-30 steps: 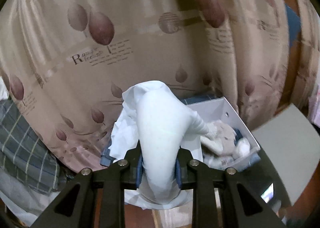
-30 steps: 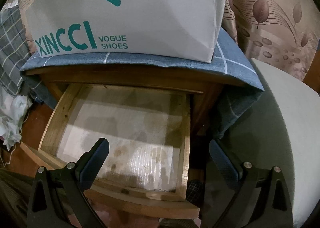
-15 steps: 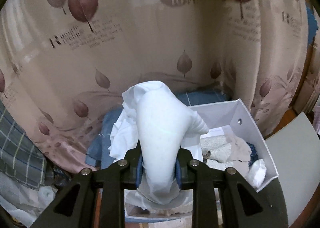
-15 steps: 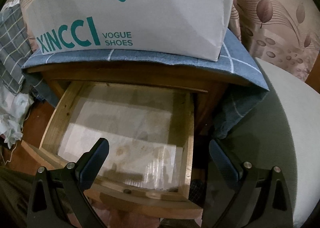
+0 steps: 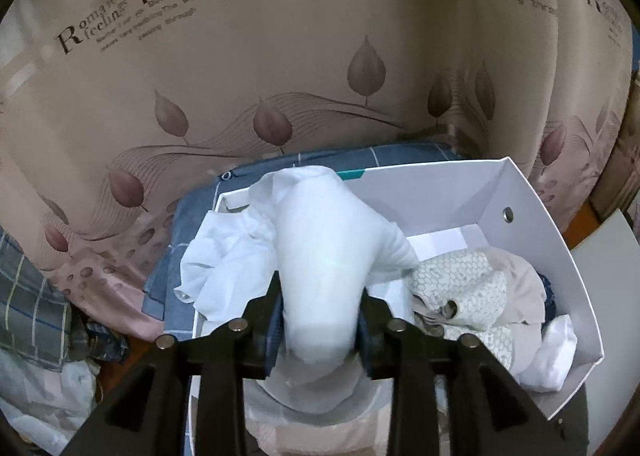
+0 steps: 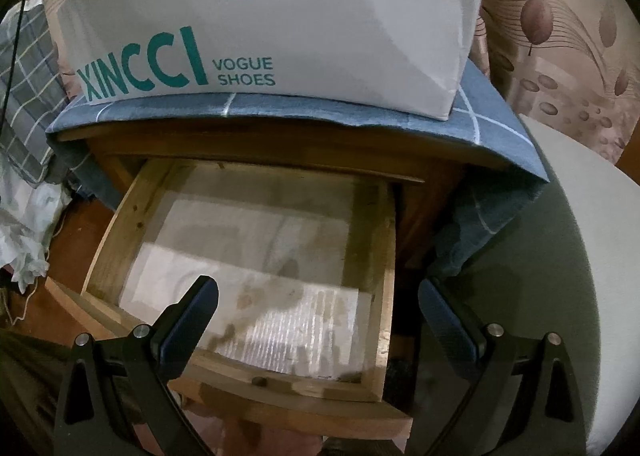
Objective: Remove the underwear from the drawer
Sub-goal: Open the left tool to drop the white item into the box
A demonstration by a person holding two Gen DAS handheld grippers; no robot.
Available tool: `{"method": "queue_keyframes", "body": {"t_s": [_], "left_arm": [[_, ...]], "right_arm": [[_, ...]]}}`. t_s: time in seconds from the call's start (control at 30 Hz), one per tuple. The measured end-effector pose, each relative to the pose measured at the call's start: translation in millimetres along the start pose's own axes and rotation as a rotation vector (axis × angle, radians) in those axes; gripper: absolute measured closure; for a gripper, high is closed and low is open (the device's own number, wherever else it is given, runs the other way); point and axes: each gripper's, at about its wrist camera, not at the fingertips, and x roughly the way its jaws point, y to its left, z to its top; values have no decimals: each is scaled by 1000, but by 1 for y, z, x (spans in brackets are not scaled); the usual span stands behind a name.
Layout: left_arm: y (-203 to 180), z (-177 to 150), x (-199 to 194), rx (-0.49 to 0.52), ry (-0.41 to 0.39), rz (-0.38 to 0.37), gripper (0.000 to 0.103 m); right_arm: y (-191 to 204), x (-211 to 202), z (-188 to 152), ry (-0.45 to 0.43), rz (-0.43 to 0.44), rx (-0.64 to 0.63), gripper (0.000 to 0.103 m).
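L gripper (image 5: 320, 320) clamped on white underwear (image 5: 324, 256), bunched, long axis running fwd/up from jaws, loose tail draping left. It hangs over open white bag (image 5: 532, 215) w/ other clothes (image 5: 472, 296) inside; bag mouth sits just ahead + right of grip, so prob next move = lower & release there. R gripper (image 6: 318, 316) spread wide, holding nothing, angled down over pulled-out wooden drawer (image 6: 384, 256), which looks empty. L hand is the one at the bag; R idle by drawer.
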Motion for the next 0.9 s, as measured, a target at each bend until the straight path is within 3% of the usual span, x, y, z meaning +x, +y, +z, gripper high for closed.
{"method": "queue_keyframes", "body": {"t_s": [0.07, 0.17, 0.33, 0.67, 0.9], "left_arm": [[-3, -1, 0, 19, -11, 21, 65], [-10, -3, -2, 45, -26, 53, 49], [-17, -4, -7, 82, -34, 84, 38], [-8, -11, -41, 21, -62, 52, 35], [3, -32, -86, -2, -121, 84, 34]], "right_arm": [[1, 0, 0, -2, 1, -4, 4], [1, 1, -1, 0, -1, -5, 4], [2, 1, -1, 2, -6, -9, 4], [4, 2, 0, 4, -4, -19, 4], [5, 2, 0, 2, -2, -23, 4]]}}
